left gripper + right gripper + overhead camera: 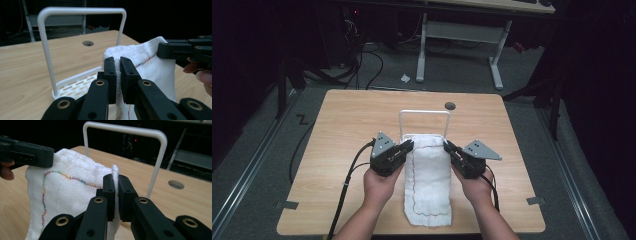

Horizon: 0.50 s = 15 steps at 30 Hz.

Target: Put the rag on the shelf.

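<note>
Towel work at a wooden worktop (342, 130): a person holds a two-jaw gripper in each hand, and both have closed on the far end of a white towel (428, 185) stitched with a multicoloured wavy seam.

At left, the left gripper (408, 147) pinches the towel's left far corner, its jaws nearly together on the cloth. The left gripper view shows the fabric bunched between them (116, 75).

Between the two grippers the towel runs lengthwise, its long axis pointing away from the person. The near end lies flat on the worktop toward the person's forearms, and the far end is lifted. Just beyond the gripped edge stands a white rack (424, 114), a tall hoop rising from a slotted base. The likely coming move depends on this: the hoop's bar lies straight ahead of both grippers and above the held edge, with neither hand clearly nearer.

At right, the right gripper (447, 146) clamps the opposite far corner in the same way (116, 192).

Whether the towel's lifted edge touches the rack base is hard to judge. The base is partly hidden behind cloth. A round hole (450, 106) marks the worktop beyond.
</note>
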Available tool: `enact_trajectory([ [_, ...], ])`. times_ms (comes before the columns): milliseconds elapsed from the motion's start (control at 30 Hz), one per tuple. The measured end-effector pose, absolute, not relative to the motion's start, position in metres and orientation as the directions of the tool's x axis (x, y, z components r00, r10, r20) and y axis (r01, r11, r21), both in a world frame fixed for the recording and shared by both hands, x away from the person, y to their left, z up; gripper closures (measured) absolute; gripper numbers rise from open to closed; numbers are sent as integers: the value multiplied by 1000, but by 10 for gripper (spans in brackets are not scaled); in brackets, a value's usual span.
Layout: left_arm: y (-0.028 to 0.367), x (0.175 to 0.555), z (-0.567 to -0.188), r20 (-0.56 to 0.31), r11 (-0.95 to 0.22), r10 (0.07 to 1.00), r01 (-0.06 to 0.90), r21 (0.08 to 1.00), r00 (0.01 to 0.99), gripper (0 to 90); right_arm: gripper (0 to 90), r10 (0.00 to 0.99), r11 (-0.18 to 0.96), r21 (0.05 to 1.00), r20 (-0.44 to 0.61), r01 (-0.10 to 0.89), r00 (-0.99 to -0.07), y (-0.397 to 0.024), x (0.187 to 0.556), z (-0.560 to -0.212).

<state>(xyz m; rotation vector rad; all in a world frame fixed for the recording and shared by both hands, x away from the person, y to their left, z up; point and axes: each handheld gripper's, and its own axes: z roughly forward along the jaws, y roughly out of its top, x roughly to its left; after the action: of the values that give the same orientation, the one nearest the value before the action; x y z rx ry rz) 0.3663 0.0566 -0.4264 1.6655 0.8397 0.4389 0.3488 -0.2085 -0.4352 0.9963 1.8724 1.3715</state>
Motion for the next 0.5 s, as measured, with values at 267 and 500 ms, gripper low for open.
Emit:
enact_trajectory([
  [267,63,361,-405,-143,-39,725,248,968,674,842,859,843,170,974,-65,150,-533,-203,347,-407],
  [500,68,351,-377,-108,-20,727,178,984,679,842,859,842,166,983,-99,81,-530,-198,338,-384],
])
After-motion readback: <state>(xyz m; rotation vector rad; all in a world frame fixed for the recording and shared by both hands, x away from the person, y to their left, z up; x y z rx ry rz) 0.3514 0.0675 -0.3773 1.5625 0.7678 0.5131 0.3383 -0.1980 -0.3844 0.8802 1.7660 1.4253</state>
